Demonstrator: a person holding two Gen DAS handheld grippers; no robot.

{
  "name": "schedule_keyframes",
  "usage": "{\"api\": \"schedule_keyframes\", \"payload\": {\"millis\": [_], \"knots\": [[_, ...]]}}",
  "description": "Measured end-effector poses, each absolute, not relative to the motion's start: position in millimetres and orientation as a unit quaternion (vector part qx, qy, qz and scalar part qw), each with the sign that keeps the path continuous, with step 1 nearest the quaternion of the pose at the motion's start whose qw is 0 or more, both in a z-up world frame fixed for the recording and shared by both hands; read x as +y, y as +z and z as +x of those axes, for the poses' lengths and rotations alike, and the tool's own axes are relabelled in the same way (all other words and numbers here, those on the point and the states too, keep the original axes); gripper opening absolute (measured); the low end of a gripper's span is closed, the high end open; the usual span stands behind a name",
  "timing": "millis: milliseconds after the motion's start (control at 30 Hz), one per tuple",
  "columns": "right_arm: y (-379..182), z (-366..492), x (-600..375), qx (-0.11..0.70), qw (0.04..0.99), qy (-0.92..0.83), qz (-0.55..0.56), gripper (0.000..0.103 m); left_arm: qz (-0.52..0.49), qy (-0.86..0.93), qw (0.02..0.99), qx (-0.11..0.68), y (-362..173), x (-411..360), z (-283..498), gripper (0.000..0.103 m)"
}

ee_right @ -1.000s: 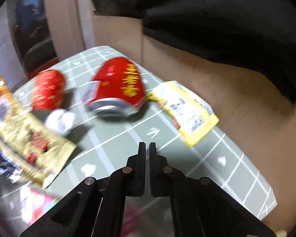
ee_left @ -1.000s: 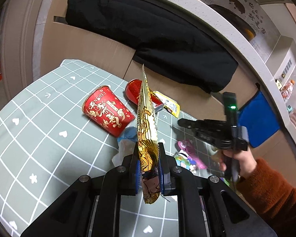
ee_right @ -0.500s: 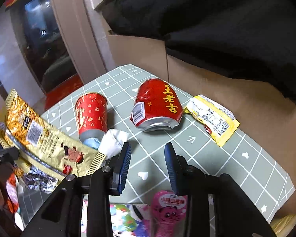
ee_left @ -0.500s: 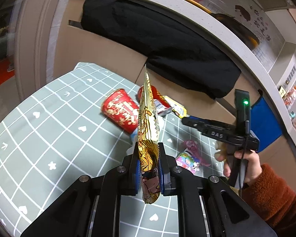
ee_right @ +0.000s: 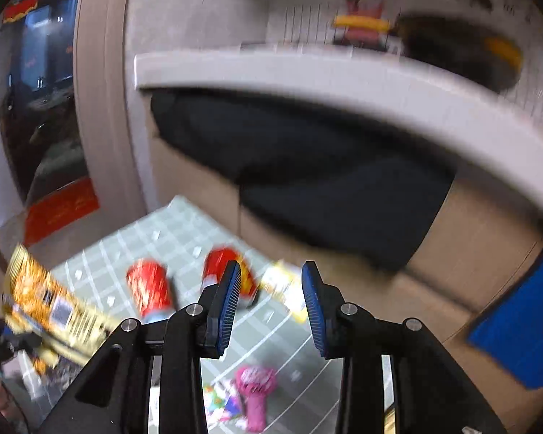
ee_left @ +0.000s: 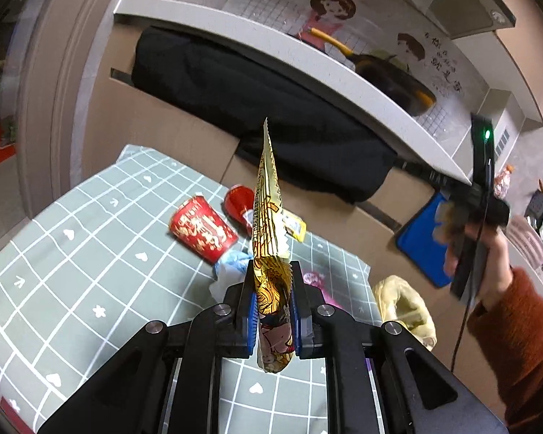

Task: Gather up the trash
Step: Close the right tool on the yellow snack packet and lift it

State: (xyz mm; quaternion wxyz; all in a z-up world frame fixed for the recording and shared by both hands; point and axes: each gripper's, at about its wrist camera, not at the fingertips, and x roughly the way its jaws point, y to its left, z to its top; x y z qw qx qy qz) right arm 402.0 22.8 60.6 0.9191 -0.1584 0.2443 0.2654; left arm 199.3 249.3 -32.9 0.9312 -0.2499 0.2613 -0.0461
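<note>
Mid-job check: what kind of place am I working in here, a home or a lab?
Most likely a home, perhaps a kitchen or dining corner. A grid-patterned tablecloth covers the table, a cartoon poster hangs above a pale counter ledge, and snack litter like the red paper cup lies about.

- Soft indoor light is falling evenly on the grey-green checked cloth-covered counter (ee_left: 90,253), casting only faint shadows.
- The left wrist view is staying sharp; the right wrist view is smearing with motion blur.
- Fisheye distortion is bending the long white shelf (ee_right: 307,83), and the corners are darkening.
</note>
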Motion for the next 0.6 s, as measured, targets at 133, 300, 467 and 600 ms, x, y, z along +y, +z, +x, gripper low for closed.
{"api": "schedule_keyframes", "payload": {"millis": [133, 300, 467, 600], "knots": [[81, 404, 38, 0.208, 0.925, 0.258, -0.187, 0.033, -0.258, -0.036, 0.928, 0.265, -38, 258, 199, 0.015], [48, 434, 47, 0.250, 0.916, 0.268, -0.164, 0.033, -0.264, -0.028, 0.923, 0.279, -53, 266, 207, 0.015], [-27, 469, 44, 0.315, 0.887, 0.307, -0.142, 0.033, -0.262, -0.025, 0.916, 0.303, -69, 267, 223, 0.015], [-81, 494, 49, 0.344, 0.866, 0.317, -0.176, 0.034, -0.257, -0.025, 0.915, 0.311, -78, 266, 233, 0.015]]}}
